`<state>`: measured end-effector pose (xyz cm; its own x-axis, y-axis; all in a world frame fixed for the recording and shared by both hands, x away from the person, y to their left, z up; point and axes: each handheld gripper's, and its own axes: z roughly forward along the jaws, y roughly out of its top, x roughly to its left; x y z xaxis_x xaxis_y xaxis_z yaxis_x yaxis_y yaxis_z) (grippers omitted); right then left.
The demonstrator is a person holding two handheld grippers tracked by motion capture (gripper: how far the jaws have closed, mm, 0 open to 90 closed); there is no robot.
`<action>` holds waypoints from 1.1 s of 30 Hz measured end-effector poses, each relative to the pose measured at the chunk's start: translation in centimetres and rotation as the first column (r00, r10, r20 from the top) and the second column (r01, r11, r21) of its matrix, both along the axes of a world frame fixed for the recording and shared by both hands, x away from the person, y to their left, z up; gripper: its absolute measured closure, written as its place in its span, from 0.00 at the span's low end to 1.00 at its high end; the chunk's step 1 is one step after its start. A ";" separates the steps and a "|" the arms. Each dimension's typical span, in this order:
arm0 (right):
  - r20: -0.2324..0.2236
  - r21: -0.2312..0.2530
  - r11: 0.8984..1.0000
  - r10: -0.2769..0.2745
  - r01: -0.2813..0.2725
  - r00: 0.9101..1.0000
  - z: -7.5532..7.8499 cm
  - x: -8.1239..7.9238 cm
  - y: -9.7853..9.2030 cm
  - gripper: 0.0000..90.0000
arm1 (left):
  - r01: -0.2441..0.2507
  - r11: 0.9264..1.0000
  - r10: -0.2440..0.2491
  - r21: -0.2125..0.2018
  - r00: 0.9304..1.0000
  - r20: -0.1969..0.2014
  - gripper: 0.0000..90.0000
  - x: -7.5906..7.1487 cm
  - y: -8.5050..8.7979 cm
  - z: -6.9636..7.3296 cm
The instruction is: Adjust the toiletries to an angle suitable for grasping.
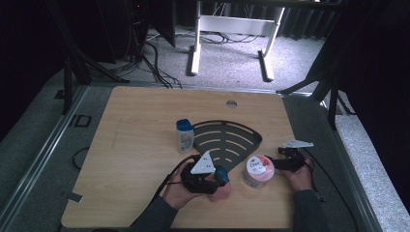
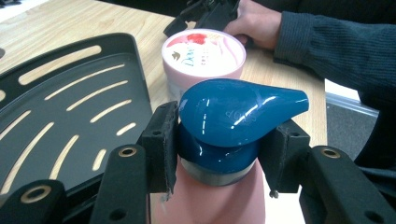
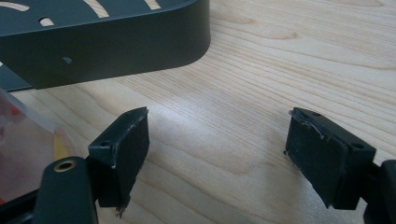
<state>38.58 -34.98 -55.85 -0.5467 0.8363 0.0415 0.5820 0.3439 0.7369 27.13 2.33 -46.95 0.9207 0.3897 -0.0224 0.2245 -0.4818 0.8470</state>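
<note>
- Two claws work at the wooden bench (image 1: 145, 121): the left claw (image 2: 219, 140) near the bench's front edge at the middle, the right claw (image 3: 217, 154) toward the right edge.
- Left claw: its jaws are about half apart and clamped on the neck of a pink pump bottle (image 2: 215, 196), one pad pressed on each side of the collar just under the bottle's glossy blue pump head (image 2: 233, 112).
- In the high view the pink pump bottle (image 1: 220, 191) stands upright on the bench, held in the left claw (image 1: 212, 180), with the person's left hand (image 1: 176, 191) behind it.
- Right claw: its jaws stand wide apart with bare bench wood between the pads; they hold nothing.
- In the high view the right claw (image 1: 278, 162) lies low, just beside a pink-lidded Dove jar (image 1: 258, 170); whether it touches the jar I cannot tell.
- Dove jar (image 2: 203, 53) stands just behind the pump head in the left gripper view.
- Black slotted tray (image 1: 227, 137) lies on the bench beyond both claws; its rounded wall (image 3: 116, 51) sits near the right claw.
- Small blue-capped bottle (image 1: 184, 135) stands upright at the tray's left edge.
</note>
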 end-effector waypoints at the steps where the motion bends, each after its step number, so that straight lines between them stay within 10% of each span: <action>1: 0.000 0.000 1.000 0.001 -0.001 1.000 0.0 0.0 0.0 0.24 | -0.003 1.000 0.003 0.004 1.000 0.000 0.58 0.0 0.2 0.0; 33: -0.002 0.008 1.000 0.001 -0.001 1.000 0.0 0.0 -0.1 0.23 | -0.113 0.993 0.113 0.017 0.993 0.017 0.58 1.3 4.2 0.2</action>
<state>38.62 -35.05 -55.85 -0.5476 0.8353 0.0490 0.5831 0.3390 0.7383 28.48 6.53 -46.73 0.8708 0.4916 0.0002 0.2648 -0.4694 0.8424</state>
